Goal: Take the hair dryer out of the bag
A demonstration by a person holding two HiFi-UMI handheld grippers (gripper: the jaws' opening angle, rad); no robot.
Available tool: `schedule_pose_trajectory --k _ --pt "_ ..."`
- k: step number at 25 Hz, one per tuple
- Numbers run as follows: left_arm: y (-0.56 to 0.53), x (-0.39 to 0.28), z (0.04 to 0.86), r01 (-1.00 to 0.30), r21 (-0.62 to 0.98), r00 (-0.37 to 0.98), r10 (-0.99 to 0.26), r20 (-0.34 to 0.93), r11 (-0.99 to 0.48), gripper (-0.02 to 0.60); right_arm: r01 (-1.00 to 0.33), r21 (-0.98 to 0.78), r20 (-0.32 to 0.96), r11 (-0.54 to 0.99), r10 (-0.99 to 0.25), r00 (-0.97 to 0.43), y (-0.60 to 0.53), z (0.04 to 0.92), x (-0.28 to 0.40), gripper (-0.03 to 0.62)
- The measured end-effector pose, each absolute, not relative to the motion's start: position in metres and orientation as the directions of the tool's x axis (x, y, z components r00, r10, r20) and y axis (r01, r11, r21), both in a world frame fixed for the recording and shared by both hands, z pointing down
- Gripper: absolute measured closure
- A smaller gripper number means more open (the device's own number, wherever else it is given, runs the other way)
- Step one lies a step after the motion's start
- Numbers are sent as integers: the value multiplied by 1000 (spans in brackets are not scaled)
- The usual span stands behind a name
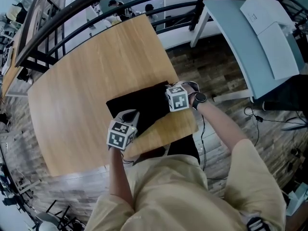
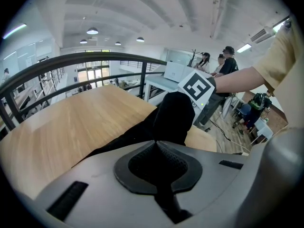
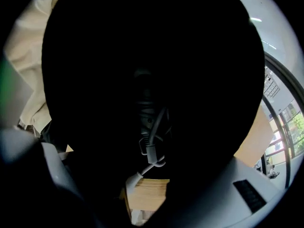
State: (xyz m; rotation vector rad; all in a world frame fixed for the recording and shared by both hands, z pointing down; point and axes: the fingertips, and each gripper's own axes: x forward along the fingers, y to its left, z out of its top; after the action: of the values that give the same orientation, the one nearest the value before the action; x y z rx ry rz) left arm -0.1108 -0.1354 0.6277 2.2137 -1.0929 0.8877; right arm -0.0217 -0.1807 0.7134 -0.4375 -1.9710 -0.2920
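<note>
1. A person in beige clothing leans over a wooden table [image 1: 91,71], a two-jaw gripper in each hand, working at a black bag [image 1: 144,105] that lies near the table's lower edge in the head view.
2. The left gripper [image 2: 156,144], at lower centre-left of the head view, has its jaws clamped together on a fold of the bag's black fabric, which rises in a peak just above them in the left gripper view.
3. The right gripper [image 3: 145,184] points steeply down into the bag's mouth, jaws spread apart and pressing on nothing; dark fabric fills most of the right gripper view.
4. The hair dryer [image 3: 145,113] sits inside the bag, a dim shape at the centre of the right gripper view, with its pale cord [image 3: 151,148] looped just below it.
5. A dark wristwatch [image 1: 199,98] shows on the right arm, right of centre in the head view.
6. A black railing [image 1: 72,14] curves across the top of the head view; a pale blue desk [image 1: 240,47] stands at upper right.
</note>
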Motion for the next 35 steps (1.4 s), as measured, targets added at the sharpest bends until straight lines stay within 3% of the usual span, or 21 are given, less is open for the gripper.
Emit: schedule_pose_trajectory --k 5,9,12,23,35 --pt "-138 -112 630 -830 160 463 -499 733 -535 565 433 17 902 901 173 -395 -182 723 -21 419" --pt "-140 -120 633 -840 158 452 -507 734 -519 565 354 65 869 933 121 -480 -184 721 -33 423" --pt "-141 -124 635 -847 162 446 -510 736 -506 565 304 39 843 952 132 -522 -180 720 -33 484" --pt "-145 -125 640 -859 177 440 -514 737 -481 565 414 90 856 906 142 -498 -173 701 -24 525" --pt "-143 -129 645 -865 192 439 -512 738 -464 565 415 119 877 902 101 -470 -180 671 8 531"
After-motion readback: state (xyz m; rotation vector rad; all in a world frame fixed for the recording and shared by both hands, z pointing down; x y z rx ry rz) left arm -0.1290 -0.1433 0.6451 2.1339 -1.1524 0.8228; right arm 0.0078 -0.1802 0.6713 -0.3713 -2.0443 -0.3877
